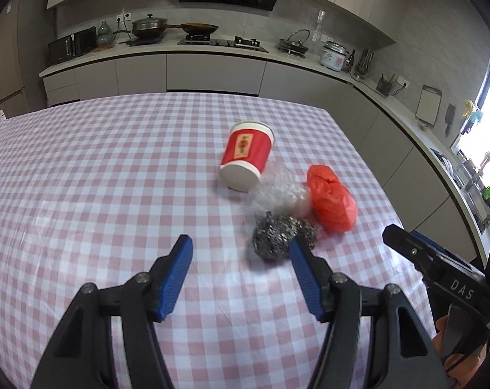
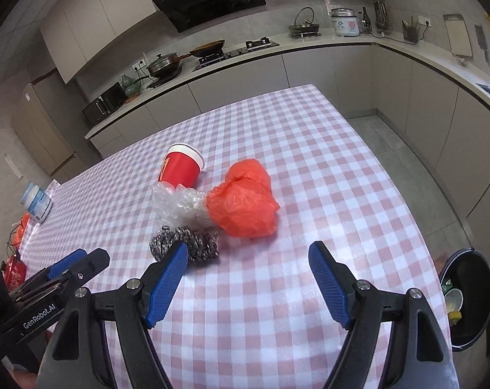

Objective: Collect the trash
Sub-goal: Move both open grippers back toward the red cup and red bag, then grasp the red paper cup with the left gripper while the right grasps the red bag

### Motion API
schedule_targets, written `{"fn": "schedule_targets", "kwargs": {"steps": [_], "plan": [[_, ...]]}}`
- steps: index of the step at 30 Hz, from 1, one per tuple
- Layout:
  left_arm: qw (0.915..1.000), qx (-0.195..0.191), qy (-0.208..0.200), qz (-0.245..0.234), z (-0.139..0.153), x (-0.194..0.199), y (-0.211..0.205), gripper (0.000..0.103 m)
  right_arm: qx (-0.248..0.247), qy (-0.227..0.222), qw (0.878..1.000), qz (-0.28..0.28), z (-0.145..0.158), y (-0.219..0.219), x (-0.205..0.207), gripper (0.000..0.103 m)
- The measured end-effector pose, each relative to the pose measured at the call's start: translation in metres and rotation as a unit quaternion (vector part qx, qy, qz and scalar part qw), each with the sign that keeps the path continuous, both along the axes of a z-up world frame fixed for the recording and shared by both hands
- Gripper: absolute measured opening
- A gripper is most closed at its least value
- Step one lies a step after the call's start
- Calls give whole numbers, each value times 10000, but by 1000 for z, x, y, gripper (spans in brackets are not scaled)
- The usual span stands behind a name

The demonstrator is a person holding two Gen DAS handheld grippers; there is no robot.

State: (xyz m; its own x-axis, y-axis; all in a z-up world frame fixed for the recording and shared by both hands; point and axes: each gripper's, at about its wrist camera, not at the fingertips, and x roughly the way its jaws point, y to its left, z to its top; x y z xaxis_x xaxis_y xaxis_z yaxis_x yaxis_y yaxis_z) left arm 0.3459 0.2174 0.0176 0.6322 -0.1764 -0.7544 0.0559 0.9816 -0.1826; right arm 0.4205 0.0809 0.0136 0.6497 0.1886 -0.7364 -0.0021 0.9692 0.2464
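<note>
Left wrist view first. Left gripper over the table, jaws partly open, nothing held. Cup on its side, the landmark for everything here. Clear wrap touching the cup's near end. Red bag to the right of the cup, touching the wrap. Scrubber nearer than the cup, just past the wrap, right beside the right blue finger and partly hidden by it. Cannot tell if touching. Right gripper far right of the cup, seen side on.

Right wrist view next. Right gripper with jaws wide apart, empty too. Cup lying down, far from the jaws. Wrap against the cup's base. Red bag right of the cup. Scrubber nearer than the cup, behind the left blue finger. Left gripper low and left of the cup. Bin off the table edge, far right and nearer than the cup, some trash inside.

Things that might go wrong:
- Cup could roll away if bumped, being round and on its side.
- Wrap and bag look soft and slippery, so could slide out of a pinch.
- Trash is bunched tight, so grabbing one piece might drag another off the table.
- Both grippers close together, so could knock into each other.
</note>
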Motion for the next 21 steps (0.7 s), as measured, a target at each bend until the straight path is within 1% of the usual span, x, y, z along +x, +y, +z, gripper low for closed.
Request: {"fn": "schedule_targets", "kwargs": {"steps": [6,10,16,21], "plan": [[10000,-16,7,54,-1,21,6,64,-59,63,10000,21,-6,8,26,79],[9999,21,-27,96,-3,31,7,64,-52,125,9999,12,-15,6,44,79],[9999,-1,26,112,-7,47,4,64,-15,314,9995,38,-31,2,74,79],[9999,29,60,124,-9,61,1,64,-35,382,9992,110,-39,4,96,79]]}}
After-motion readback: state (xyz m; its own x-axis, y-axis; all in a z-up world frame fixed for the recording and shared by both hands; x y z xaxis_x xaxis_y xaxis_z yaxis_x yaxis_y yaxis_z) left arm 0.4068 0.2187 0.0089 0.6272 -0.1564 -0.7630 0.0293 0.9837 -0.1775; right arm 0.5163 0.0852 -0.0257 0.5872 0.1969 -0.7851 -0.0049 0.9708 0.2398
